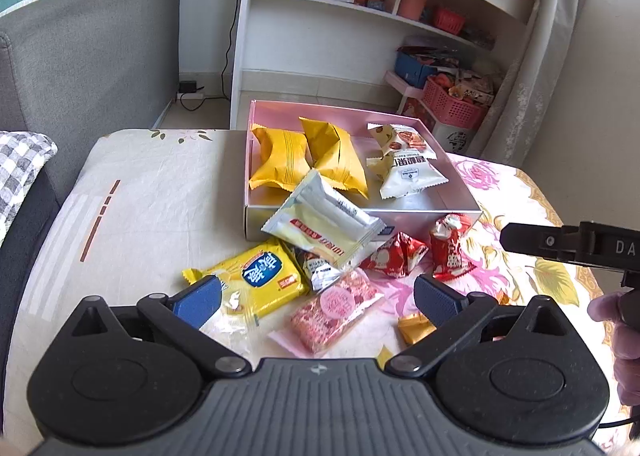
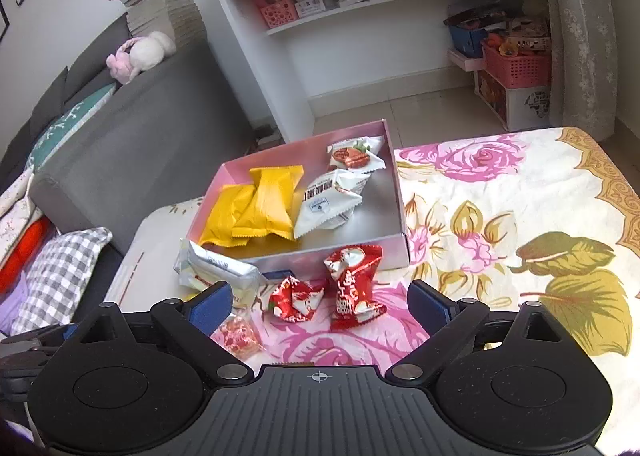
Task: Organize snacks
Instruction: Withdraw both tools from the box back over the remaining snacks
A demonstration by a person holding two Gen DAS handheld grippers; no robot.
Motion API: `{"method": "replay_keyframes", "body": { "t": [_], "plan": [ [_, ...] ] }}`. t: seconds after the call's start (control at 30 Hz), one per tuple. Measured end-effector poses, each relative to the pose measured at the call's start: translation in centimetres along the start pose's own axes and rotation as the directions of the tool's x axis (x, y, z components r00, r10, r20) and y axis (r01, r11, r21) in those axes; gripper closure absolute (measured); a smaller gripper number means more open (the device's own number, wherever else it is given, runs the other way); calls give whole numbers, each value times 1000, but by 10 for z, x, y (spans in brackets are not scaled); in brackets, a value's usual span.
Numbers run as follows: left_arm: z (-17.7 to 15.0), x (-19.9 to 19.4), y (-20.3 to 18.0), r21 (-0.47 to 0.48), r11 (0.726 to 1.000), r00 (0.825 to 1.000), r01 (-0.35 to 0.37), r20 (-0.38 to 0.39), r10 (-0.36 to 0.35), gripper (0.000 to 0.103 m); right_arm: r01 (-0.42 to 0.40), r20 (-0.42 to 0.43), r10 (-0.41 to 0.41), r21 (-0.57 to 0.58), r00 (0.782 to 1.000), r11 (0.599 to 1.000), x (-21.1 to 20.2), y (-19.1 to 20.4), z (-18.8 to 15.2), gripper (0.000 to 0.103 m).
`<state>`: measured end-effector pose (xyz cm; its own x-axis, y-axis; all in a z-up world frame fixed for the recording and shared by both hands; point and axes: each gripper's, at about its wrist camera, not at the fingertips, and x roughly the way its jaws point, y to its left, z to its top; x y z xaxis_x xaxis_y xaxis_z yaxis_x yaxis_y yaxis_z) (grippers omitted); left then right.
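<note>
A shallow pink box (image 1: pixel 424 211) (image 2: pixel 396 171) on the table holds two yellow packets (image 1: pixel 308 155) (image 2: pixel 256 207) and two white packets (image 1: pixel 404 163) (image 2: pixel 332 195). In front of it lie a silver-white packet (image 1: pixel 320 228) (image 2: pixel 216 268) leaning on the box wall, a yellow packet (image 1: pixel 260 276), a pink packet (image 1: pixel 336 312) (image 2: pixel 240 336) and two red packets (image 1: pixel 452 248) (image 2: pixel 352 288). My left gripper (image 1: pixel 318 298) is open above the pink packet. My right gripper (image 2: pixel 320 304) is open, with the red packets between its fingers. Both are empty.
A flowered cloth (image 2: pixel 520 240) covers the table. A small orange wrapper (image 1: pixel 416 330) lies near the left gripper. A grey sofa (image 1: pixel 80 55) stands to the left with a checked cushion (image 2: pixel 60 276). A white shelf unit (image 1: pixel 360 35) stands behind the table.
</note>
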<state>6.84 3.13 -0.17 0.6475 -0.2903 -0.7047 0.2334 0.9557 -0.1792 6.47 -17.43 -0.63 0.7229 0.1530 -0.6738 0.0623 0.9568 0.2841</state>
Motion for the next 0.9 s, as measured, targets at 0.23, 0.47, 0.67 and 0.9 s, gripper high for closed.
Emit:
{"method": "replay_keyframes", "body": {
  "t": [0.23, 0.47, 0.67, 0.9],
  "plan": [
    [-30, -6, 13, 75, 995, 998, -59, -9, 60, 1, 52, 9, -51, -173, 999, 984, -6, 11, -39, 5],
    [-55, -3, 23, 85, 994, 997, -73, -16, 75, 1, 29, -17, -36, -321, 999, 947, -4, 24, -78, 5],
    [-68, 2, 27, 86, 994, 998, -62, -16, 63, 1, -3, -19, -4, -367, 1000, 930, 3, 35, -98, 5],
    [-75, 7, 30, 23, 997, 997, -72, -14, 73, 3, -32, -76, -2, -450, 997, 893, 22, 53, -123, 5]
  ]
}}
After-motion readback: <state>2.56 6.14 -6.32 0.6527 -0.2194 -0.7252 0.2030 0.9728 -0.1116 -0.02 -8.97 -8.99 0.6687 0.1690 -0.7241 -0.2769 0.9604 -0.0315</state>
